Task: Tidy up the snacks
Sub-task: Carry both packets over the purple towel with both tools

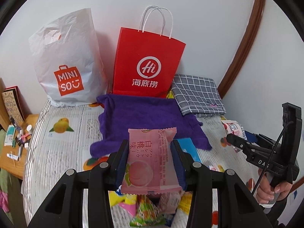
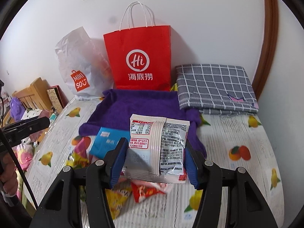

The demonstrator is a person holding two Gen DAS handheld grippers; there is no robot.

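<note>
Evidently both items in hand are light, sealed film packets: soft, crinkly and likely slick, with contents that a hard squeeze could probably crush. The left gripper [image 1: 150, 158] pinches the pink peach packet [image 1: 150, 159] across its width, jaws closed to the pack's side edges, and holds it above the snack pile [image 1: 148, 207] and in front of the purple towel [image 1: 150, 117]. The right gripper [image 2: 154, 159] likewise clamps the white-and-silver packet [image 2: 158, 148] by its two side edges, jaws set about one packet-width apart, above the loose wrappers [image 2: 144, 190] on the fruit-print table cover [image 2: 237, 171]. Grasping across the flat body near mid-height appears sound; the crimped end seals would be stiffer but narrower. Moderate pressure is advised, since smooth film may slide between the blue pads [image 1: 123, 163]. The red paper bag [image 2: 140, 58] and white Miniso bag [image 2: 83, 72] stand upright against the wall, behind the towel, as probable destinations.
</note>
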